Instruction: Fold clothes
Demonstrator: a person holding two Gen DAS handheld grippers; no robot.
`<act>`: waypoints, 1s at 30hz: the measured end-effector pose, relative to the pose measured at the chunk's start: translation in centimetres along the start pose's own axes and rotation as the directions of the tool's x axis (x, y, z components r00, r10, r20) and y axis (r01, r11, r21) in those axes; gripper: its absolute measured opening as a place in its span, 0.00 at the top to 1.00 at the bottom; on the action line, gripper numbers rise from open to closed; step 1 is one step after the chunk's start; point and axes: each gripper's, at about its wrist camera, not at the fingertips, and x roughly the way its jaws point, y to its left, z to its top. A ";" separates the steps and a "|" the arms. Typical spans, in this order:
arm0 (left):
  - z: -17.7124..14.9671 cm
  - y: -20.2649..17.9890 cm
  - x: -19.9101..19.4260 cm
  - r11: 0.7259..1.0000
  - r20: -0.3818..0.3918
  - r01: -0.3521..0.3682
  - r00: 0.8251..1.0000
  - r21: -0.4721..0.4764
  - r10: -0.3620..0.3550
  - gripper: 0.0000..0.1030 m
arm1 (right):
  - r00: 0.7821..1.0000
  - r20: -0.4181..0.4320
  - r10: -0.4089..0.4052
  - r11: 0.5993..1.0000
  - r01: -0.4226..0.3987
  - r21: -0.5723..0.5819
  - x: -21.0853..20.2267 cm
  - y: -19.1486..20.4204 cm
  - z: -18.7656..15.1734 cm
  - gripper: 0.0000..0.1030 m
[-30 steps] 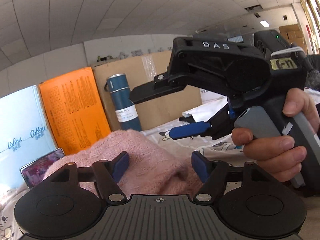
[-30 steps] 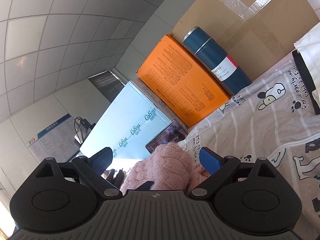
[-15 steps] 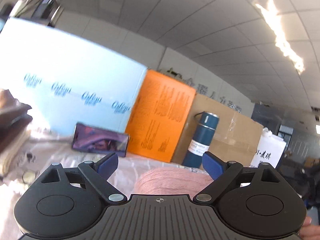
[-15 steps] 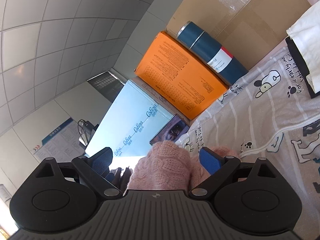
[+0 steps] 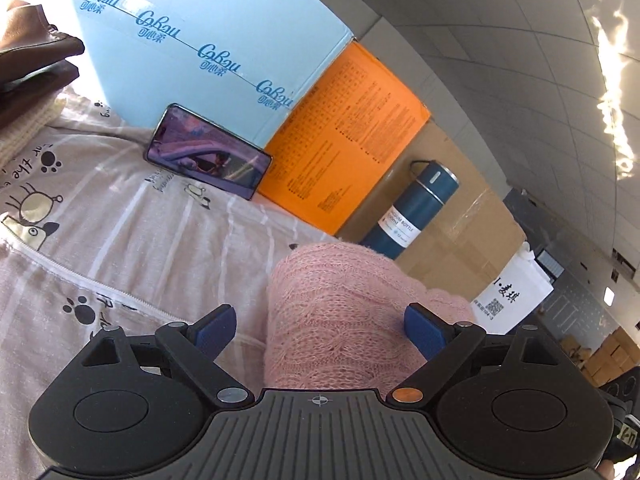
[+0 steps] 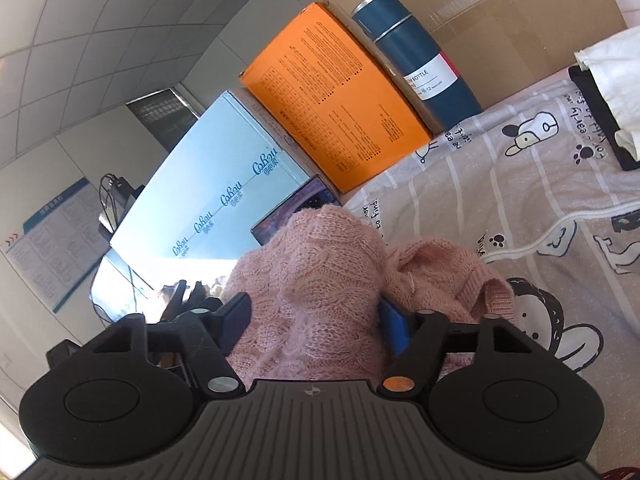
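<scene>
Cartoon-print cotton sheet (image 6: 520, 184), fuzzy pink cable-knit sweater (image 6: 316, 280), right hand-held gripper (image 6: 314, 318) closing on it, left hand-held gripper (image 5: 320, 330) wide.

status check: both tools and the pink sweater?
Right tool closing on pink sweater, pads pressing the knit. Left tool open, sweater between. Nothing in the way.

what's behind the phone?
The phone leans against the light blue box, with the orange box beside it. In the right wrist view the pink sweater covers most of the phone; the box's lower face behind it stays hidden.
</scene>
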 end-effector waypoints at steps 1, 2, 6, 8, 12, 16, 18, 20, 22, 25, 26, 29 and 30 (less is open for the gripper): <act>0.0 -0.1 -0.1 1.000 0.004 0.004 1.000 0.005 -0.005 0.09 | 1.000 0.003 -0.028 0.999 0.028 -0.025 0.2 0.5 -0.1 0.71; -0.1 -0.2 -0.2 1.000 0.016 0.012 1.000 0.010 -0.012 0.09 | 0.999 0.008 -0.049 0.998 0.049 -0.050 0.3 1.0 -0.1 0.75; -0.1 -0.5 -0.6 0.999 0.053 0.028 0.998 0.034 -0.030 0.09 | 0.995 0.092 -0.043 0.995 0.050 -0.085 -0.6 2.4 0.6 0.84; -0.1 -0.6 -0.6 0.999 0.057 0.028 0.998 0.043 -0.031 0.09 | 0.987 0.151 -0.051 0.995 0.064 -0.082 -1.5 2.6 1.4 0.84; -0.3 -0.8 -0.4 0.998 0.049 0.029 0.998 0.062 -0.032 0.09 | 0.966 0.227 -0.120 0.989 0.135 -0.053 -3.3 1.8 2.8 0.84; -1.1 -1.7 0.4 0.990 0.017 0.020 1.000 0.137 -0.023 0.08 | 0.963 0.199 -0.180 0.984 0.179 0.024 -3.9 -0.3 2.7 0.84; -1.5 -2.2 0.9 0.983 -0.004 0.004 1.000 0.183 -0.003 0.08 | 0.964 0.181 -0.195 0.981 0.191 0.042 -3.9 -1.1 2.2 0.84; -1.8 -2.5 1.3 0.975 -0.017 -0.012 1.000 0.220 0.016 0.08 | 0.958 0.179 -0.222 0.975 0.220 0.032 -3.8 -1.5 1.5 0.84; -1.9 -2.6 1.7 0.971 -0.030 -0.030 0.999 0.235 0.039 0.06 | 0.956 0.172 -0.236 0.972 0.234 0.034 -3.7 -2.1 1.0 0.84; -1.9 -2.4 2.3 0.972 -0.063 -0.042 0.996 0.232 0.058 0.04 | 0.955 0.160 -0.251 0.968 0.247 0.042 -3.5 -2.8 0.6 0.82; -1.9 -2.3 2.5 0.972 -0.073 -0.048 0.995 0.228 0.066 0.04 | 0.954 0.158 -0.256 0.967 0.254 0.037 -3.3 -2.9 0.5 0.81; -1.9 -2.2 2.9 0.973 -0.092 -0.056 0.993 0.223 0.078 0.03 | 0.949 0.151 -0.277 0.960 0.279 0.009 -2.7 -3.0 0.1 0.79; -2.0 -2.2 3.1 0.973 -0.097 -0.056 0.992 0.223 0.080 0.03 | 0.945 0.147 -0.292 0.955 0.296 -0.003 -2.4 -3.1 0.0 0.78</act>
